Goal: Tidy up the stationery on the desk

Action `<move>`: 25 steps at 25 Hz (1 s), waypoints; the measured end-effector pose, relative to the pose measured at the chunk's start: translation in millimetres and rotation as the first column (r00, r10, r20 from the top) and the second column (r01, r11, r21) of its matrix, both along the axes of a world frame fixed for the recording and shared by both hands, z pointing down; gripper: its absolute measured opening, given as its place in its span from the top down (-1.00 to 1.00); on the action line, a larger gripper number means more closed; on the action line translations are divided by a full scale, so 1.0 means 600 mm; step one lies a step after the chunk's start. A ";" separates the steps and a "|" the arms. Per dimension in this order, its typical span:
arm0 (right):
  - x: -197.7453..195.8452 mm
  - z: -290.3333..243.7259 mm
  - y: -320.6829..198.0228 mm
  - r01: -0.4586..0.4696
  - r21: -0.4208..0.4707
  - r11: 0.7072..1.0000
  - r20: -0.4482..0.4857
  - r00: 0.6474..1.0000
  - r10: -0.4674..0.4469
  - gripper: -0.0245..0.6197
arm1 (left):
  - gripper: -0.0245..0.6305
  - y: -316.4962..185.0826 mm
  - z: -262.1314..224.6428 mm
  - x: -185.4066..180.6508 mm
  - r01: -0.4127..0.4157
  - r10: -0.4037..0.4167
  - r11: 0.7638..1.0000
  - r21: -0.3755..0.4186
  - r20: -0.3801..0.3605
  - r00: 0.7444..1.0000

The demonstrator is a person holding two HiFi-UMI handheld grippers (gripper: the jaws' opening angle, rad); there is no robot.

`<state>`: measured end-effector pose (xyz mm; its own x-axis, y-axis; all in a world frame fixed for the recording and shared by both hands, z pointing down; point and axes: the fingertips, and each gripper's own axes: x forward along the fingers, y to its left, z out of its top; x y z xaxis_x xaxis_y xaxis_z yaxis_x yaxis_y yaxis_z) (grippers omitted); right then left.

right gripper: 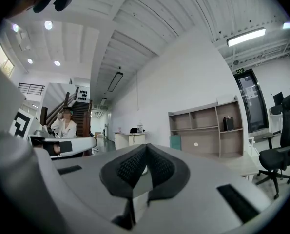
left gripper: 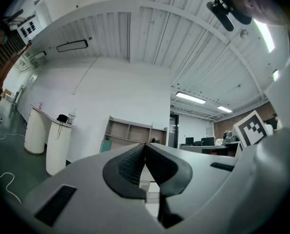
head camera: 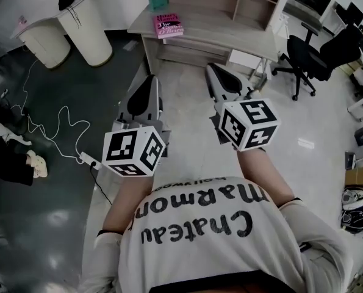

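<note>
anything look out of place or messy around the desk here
Mostly the floor: a white cable snakes loose across the dark floor left of the desk to a power strip. On the desk, a pink book lies alone near the front edge, seemingly a little askew.

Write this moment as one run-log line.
task: not begun | left tongs: shut, empty | right tongs: shut, empty | desk: ahead, pink book on it

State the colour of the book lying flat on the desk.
The book is pink; head view.
</note>
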<state>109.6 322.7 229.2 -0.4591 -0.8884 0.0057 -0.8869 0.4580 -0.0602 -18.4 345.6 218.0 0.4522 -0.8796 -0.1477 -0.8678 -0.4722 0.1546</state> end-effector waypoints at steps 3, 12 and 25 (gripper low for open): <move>0.010 0.011 -0.025 0.018 -0.006 1.000 0.009 1.000 -0.018 0.89 | 0.87 -0.021 0.004 0.011 0.012 -0.012 1.000 -0.003 0.007 1.000; 0.009 0.060 -0.105 0.030 -0.068 0.997 0.001 1.000 -0.030 0.89 | 0.87 -0.101 0.029 0.008 0.018 -0.018 0.999 -0.051 0.004 1.000; -0.034 0.057 -0.283 -0.033 -0.081 0.996 0.008 0.999 0.034 0.88 | 0.87 -0.300 0.016 -0.048 -0.036 0.035 0.999 -0.037 -0.022 0.999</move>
<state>89.3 153.1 263.6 -0.4296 -0.9000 0.0734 -0.9008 0.4215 -0.1043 -47.0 165.8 227.4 0.4805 -0.8680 -0.1254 -0.8468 -0.4964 0.1911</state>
